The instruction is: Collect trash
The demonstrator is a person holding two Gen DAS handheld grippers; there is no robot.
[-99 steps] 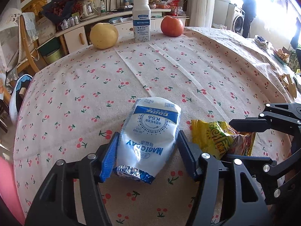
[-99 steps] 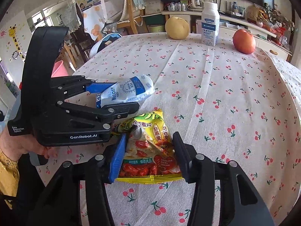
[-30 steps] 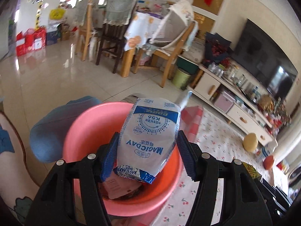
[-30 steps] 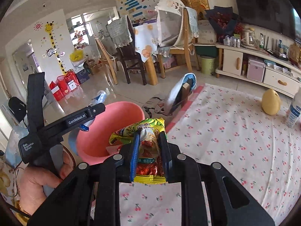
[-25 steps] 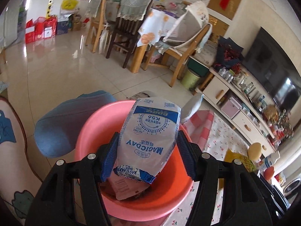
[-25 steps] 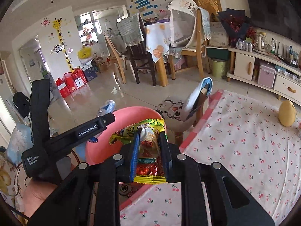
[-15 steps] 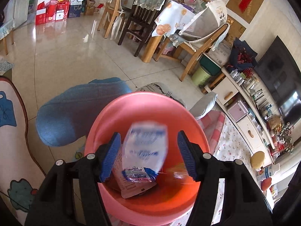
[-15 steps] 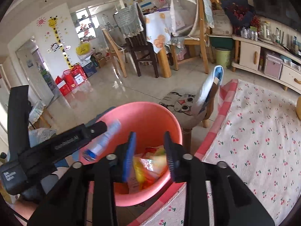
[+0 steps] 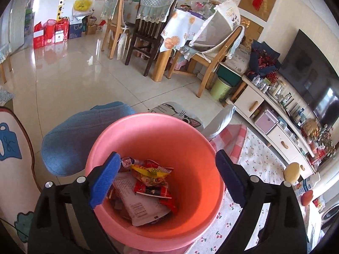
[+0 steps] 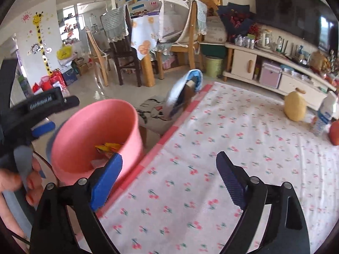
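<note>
Jaws wide apart on both sides, nothing between them. Left gripper (image 9: 165,177) hangs right above the round pink plastic bucket (image 9: 190,148), its blue pads (image 9: 103,180) spread nearly as far as the rim on each side. Down in the bucket, between and below those jaws, lies the trash: a yellow-and-red snack wrapper (image 9: 152,182) on top of a white packet with a barcode (image 9: 137,203), both well below the pads and touching neither.

Over on the right wrist view, the right gripper (image 10: 168,177) sits released over the table with the white cherry-print cloth (image 10: 233,148), the pink bucket (image 10: 93,131) off to its left beside the table edge, a scrap of yellow wrapper (image 10: 109,146) showing inside. Far right on the table: a yellow pear-shaped fruit (image 10: 294,105), a white bottle with a blue label (image 10: 324,114), an orange-red fruit (image 10: 334,132) at the edge.
</note>
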